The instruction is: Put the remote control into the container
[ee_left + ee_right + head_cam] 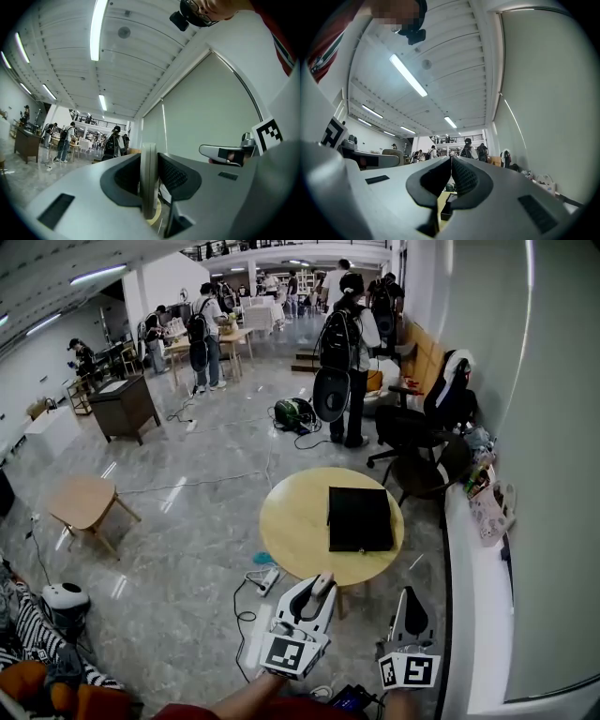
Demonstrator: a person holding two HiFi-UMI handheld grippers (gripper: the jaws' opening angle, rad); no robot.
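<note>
A black box-shaped container [359,518] lies on the right half of a round wooden table [291,521]. My left gripper [322,583] hovers just short of the table's near edge, shut on a pale grey remote control [319,589]. In the left gripper view the remote control [149,178] stands edge-on between the dark pads [176,176]. My right gripper [410,594] is to its right, off the table, with its jaws pressed together and nothing in them. In the right gripper view the pads [461,176] meet, and the container [449,206] shows low between them.
A power strip with cable [265,579] lies on the floor by the table's near left. A black office chair [412,432] stands behind the table. A long white ledge [473,596] runs along the right wall. A small wooden table [84,502] is at the left; people stand farther back.
</note>
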